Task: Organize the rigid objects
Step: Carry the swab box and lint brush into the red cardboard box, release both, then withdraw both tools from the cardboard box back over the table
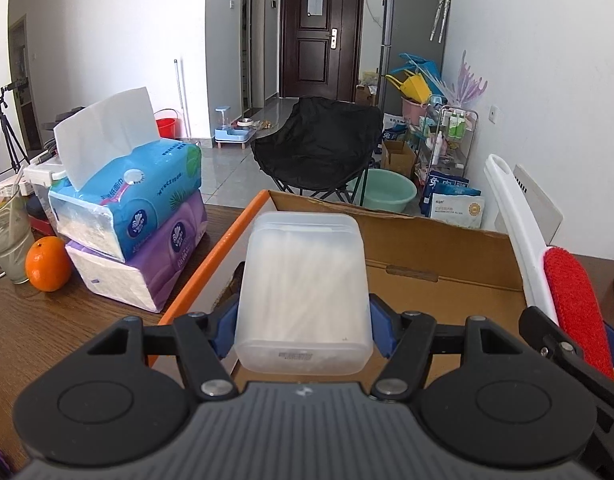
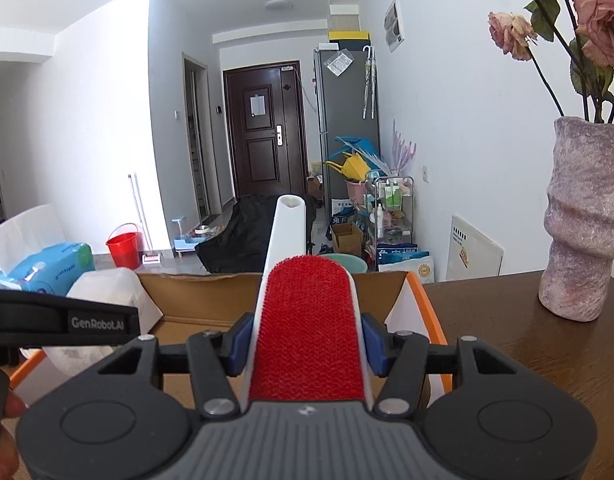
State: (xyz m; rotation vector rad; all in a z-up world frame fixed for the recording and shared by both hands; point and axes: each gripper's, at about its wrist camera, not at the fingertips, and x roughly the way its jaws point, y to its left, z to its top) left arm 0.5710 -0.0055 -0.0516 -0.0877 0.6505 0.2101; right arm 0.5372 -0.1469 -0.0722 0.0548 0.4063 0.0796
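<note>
Left gripper (image 1: 304, 330) pinches translucent cotton swab box (image 1: 303, 292), white sticks inside. Right gripper (image 2: 305, 346) clamps white-handled lint brush (image 2: 305, 320), red pile face up.

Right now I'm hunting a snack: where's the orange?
Left wrist view, far left: the orange sits on the wooden table between a drinking glass and the stacked tissue packs.

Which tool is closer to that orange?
Left. The left tool, holding the swab box over the carton, is nearer the orange; the right tool, with the lint brush, is farther away.
</note>
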